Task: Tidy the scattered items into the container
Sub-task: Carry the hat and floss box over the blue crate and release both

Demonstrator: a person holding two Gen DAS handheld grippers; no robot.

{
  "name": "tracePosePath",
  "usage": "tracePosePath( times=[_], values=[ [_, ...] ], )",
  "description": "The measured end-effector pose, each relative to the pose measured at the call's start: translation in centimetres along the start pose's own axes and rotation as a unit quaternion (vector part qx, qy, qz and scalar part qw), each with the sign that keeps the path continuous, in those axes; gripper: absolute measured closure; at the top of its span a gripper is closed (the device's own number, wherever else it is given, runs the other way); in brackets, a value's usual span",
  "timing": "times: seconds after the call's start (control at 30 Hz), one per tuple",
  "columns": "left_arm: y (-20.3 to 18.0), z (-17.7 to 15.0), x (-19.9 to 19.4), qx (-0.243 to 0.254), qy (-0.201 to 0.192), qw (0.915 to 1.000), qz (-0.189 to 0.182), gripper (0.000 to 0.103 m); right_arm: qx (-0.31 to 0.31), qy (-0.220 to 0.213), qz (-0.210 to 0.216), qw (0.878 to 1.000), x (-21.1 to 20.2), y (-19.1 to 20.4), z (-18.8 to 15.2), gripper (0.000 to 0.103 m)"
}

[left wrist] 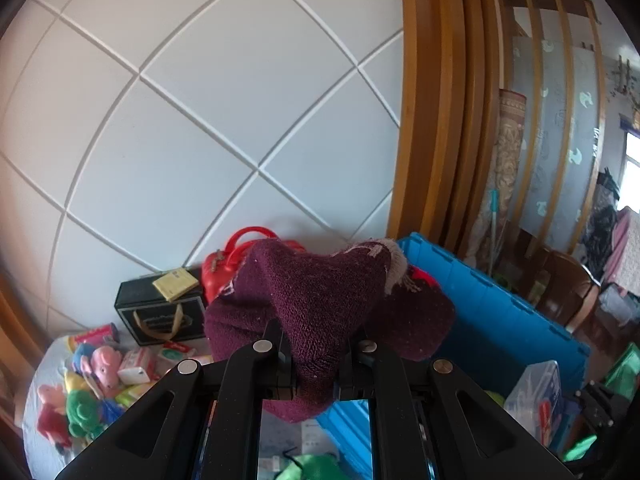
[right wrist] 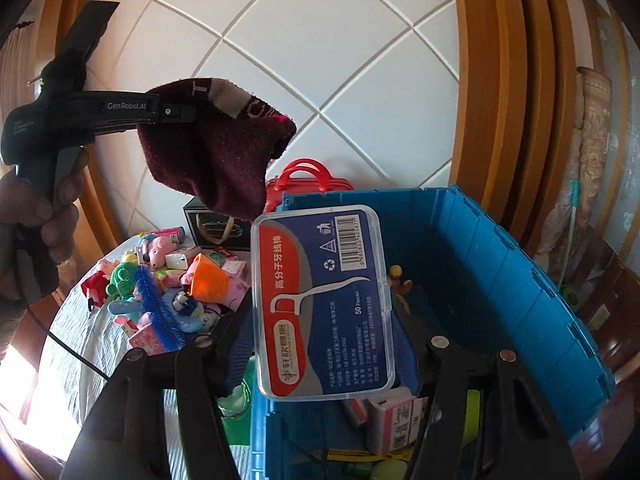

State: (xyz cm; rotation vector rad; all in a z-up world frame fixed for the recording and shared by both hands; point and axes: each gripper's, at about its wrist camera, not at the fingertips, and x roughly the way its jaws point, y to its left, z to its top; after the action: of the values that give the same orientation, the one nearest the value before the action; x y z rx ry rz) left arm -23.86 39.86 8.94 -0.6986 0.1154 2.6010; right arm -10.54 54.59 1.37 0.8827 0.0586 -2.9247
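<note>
My left gripper (left wrist: 316,354) is shut on a maroon knitted hat (left wrist: 320,304), held up in the air beside the blue crate (left wrist: 492,312). In the right wrist view the left gripper (right wrist: 188,114) holds the hat (right wrist: 216,160) high above the table, left of the crate (right wrist: 500,264). My right gripper (right wrist: 324,320) is shut on a clear plastic box of dental floss picks (right wrist: 324,300), held over the crate's near left part. The same box (left wrist: 536,392) shows at the lower right of the left wrist view.
Several toys and small boxes (right wrist: 168,280) lie scattered on the pale tablecloth (right wrist: 80,344). A red case (right wrist: 308,184) and a black gift box (right wrist: 216,228) stand against the tiled wall. The crate holds small boxes (right wrist: 392,420). Wooden door frames stand to the right.
</note>
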Motion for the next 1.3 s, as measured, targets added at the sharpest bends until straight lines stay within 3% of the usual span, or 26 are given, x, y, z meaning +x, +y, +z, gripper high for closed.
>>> tracePosePath(
  times=[0.4, 0.93, 1.0, 1.03, 1.07, 1.1, 1.13, 1.3],
  values=[
    [-7.5, 2.3, 6.3, 0.038, 0.017, 0.9981, -0.045, 0.093, 0.033, 0.036, -0.031, 0.998, 1.0, -5.8, -1.6, 0.045],
    [-9.2, 3.2, 11.1, 0.045, 0.032, 0.9978, -0.037, 0.092, 0.049, 0.076, -0.035, 0.995, 4.3, -8.4, -2.5, 0.044],
    [-9.5, 3.3, 11.2, 0.051, 0.028, 0.9979, -0.03, 0.083, 0.044, 0.092, -0.029, 0.994, 5.0, -8.4, -2.4, 0.044],
    [-9.5, 3.4, 11.3, 0.052, 0.031, 0.9976, -0.035, 0.056, 0.041, 0.094, -0.035, 0.994, 5.2, -8.3, -2.4, 0.041],
    [-9.6, 3.5, 11.2, 0.053, 0.025, 0.9975, -0.04, 0.022, 0.041, 0.091, -0.042, 0.994, 5.2, -8.4, -2.5, 0.025],
    [-9.6, 3.6, 10.8, 0.052, 0.01, 0.9977, -0.043, 0.013, 0.045, 0.083, -0.046, 0.994, 5.1, -8.5, -2.5, 0.01],
    [-9.6, 3.6, 10.4, 0.054, -0.001, 0.9975, -0.044, 0.007, 0.047, 0.08, -0.048, 0.994, 5.0, -8.6, -2.5, 0.005],
    [-8.8, 3.6, 10.7, 0.043, 0.013, 0.9978, -0.05, 0.008, 0.054, 0.081, -0.048, 0.994, 5.1, -9.0, -2.6, 0.004]
  ],
)
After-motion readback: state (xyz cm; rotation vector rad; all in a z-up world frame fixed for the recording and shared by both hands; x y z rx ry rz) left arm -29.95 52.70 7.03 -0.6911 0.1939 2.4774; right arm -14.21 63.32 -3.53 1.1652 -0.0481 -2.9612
